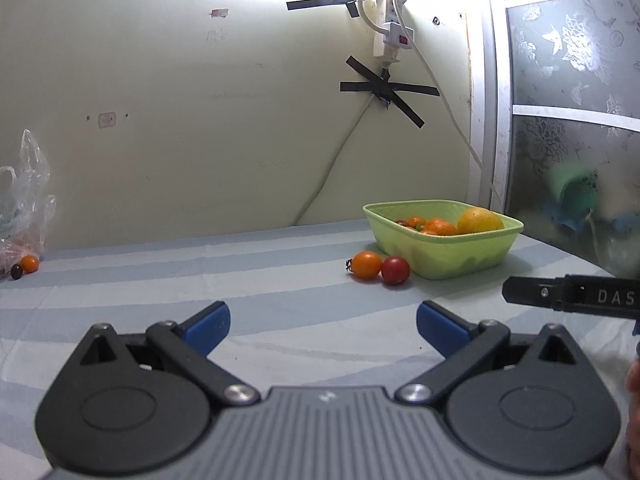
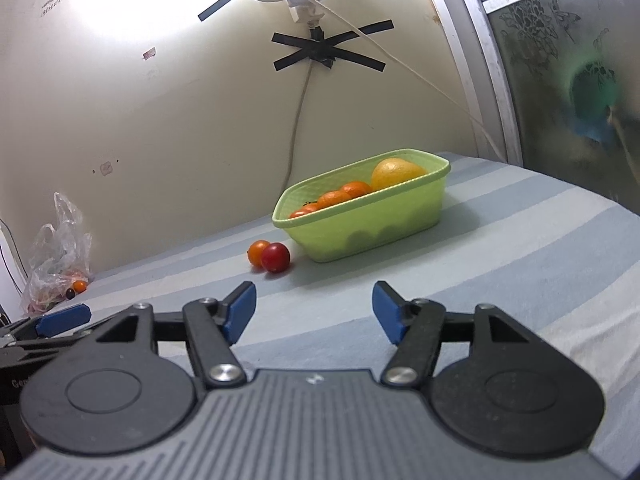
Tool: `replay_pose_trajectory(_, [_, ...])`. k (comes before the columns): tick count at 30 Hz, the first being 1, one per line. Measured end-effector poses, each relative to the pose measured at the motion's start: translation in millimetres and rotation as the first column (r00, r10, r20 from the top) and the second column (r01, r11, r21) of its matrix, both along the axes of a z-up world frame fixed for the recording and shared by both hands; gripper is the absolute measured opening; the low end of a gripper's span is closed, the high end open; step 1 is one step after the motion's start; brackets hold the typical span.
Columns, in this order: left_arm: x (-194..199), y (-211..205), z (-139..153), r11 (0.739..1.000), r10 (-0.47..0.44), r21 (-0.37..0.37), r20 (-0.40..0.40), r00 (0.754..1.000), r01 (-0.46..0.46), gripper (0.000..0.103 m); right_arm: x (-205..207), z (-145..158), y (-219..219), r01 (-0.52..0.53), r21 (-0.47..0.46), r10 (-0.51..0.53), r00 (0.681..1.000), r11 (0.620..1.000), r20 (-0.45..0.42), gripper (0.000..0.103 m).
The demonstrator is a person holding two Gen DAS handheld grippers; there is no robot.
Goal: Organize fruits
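Left gripper: we held the left gripper (image 1: 323,328) low over the striped blue-and-white cloth surface (image 1: 280,280), blue pads apart, nothing between them.
Right gripper: the right gripper (image 2: 314,312) was likewise spread and empty.
Loose pair: a small orange cherry tomato (image 1: 366,265) and a small red cherry tomato (image 1: 395,270) lay touching, just beside the near-left corner of the light-green plastic basket (image 1: 472,256).
Bearing, left: pair at about 1 o'clock from our left pads.
Bearing, right: pair at about 11 o'clock from our right pads, red one (image 2: 275,257) nearer us, orange one (image 2: 258,251) behind.
Basket: already held a large yellow citrus (image 2: 396,172) and several orange fruits (image 2: 344,194).
Strays: another orange tomato (image 1: 30,263) and a dark one (image 1: 16,271) sat at 10 o'clock by the clear plastic bag (image 1: 24,216).
Nearer arm: we judged neither clearly closer; the right looked better lined up.
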State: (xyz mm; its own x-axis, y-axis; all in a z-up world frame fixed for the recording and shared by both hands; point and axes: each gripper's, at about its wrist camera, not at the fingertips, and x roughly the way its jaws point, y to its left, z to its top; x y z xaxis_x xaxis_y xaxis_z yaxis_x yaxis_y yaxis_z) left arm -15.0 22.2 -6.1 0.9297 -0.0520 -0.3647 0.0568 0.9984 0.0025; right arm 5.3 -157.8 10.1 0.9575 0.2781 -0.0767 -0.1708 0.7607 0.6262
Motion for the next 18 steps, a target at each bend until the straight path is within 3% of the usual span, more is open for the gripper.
replay_pose_trajectory(18, [0.6, -3.2, -0.9, 0.999, -0.033, 0.010, -0.014, 0.999, 0.033, 0.103, 0.9, -0.7, 0.8, 0.001, -0.009, -0.001, 1.000, 1.000, -0.006, 0.067])
